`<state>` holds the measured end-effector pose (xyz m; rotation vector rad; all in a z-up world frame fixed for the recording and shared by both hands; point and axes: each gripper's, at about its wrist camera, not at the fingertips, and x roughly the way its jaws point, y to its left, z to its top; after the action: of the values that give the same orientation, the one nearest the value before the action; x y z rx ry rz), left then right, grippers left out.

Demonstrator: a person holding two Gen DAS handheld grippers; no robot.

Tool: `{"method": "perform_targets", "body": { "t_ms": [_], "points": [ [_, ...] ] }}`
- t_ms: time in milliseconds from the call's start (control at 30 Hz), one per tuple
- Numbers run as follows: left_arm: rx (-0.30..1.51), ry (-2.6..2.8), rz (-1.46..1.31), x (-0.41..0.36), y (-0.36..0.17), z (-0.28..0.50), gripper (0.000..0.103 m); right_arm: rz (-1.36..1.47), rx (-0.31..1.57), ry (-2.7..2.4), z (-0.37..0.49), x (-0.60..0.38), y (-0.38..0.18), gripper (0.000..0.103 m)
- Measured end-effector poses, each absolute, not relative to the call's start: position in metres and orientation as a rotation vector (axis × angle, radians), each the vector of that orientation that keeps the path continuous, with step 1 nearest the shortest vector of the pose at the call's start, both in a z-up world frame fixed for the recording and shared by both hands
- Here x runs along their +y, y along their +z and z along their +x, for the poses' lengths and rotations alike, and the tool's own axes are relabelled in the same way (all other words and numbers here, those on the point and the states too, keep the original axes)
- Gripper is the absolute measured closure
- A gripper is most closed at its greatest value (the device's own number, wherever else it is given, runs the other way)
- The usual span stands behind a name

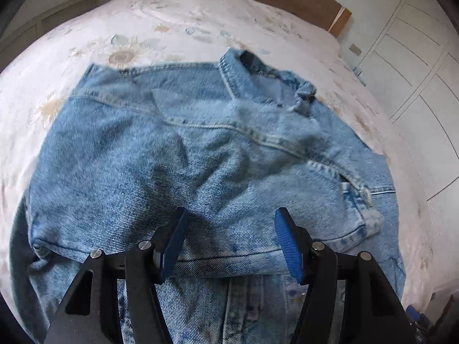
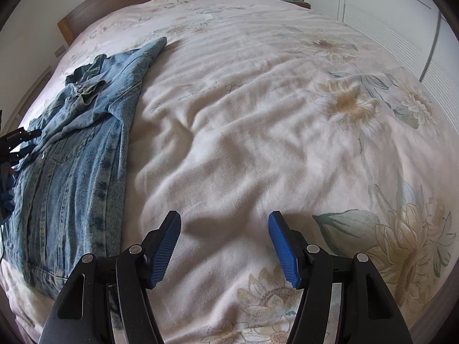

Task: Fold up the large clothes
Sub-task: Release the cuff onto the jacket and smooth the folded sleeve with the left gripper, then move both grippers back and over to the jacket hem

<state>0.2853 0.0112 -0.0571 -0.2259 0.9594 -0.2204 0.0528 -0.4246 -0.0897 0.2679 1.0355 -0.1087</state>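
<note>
A faded blue denim jacket (image 1: 200, 154) lies spread on the bed's floral cover (image 1: 137, 28), its collar (image 1: 258, 68) toward the wooden headboard (image 1: 301, 3) and one part folded across the body, with a seamed hem edge running just below the left gripper's blue pads. The left gripper (image 1: 229, 223) hangs over the jacket's near part, jaws apart with nothing pinched between them, only denim beneath. In the right wrist view the jacket (image 2: 74, 154) sits at the left side of the bed, and the right gripper (image 2: 225, 229) hovers over bare cover (image 2: 258, 132) beside it, jaws apart and empty. White cabinet doors (image 1: 416, 66) stand beyond the bed.
</note>
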Motion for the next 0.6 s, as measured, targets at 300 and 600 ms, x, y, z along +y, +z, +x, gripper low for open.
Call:
{"method": "perform_targets", "body": {
  "t_ms": [300, 600],
  "points": [
    [0.904, -0.179, -0.189, 0.008, -0.039, 0.328, 0.047, 0.240, 1.034, -0.109, 0.053, -0.421, -0.086, 0.038],
    [0.938, -0.169, -0.111, -0.026, -0.057, 0.347, 0.047, 0.239, 1.052, -0.135, 0.055, -0.435, -0.093, 0.038]
  ]
}}
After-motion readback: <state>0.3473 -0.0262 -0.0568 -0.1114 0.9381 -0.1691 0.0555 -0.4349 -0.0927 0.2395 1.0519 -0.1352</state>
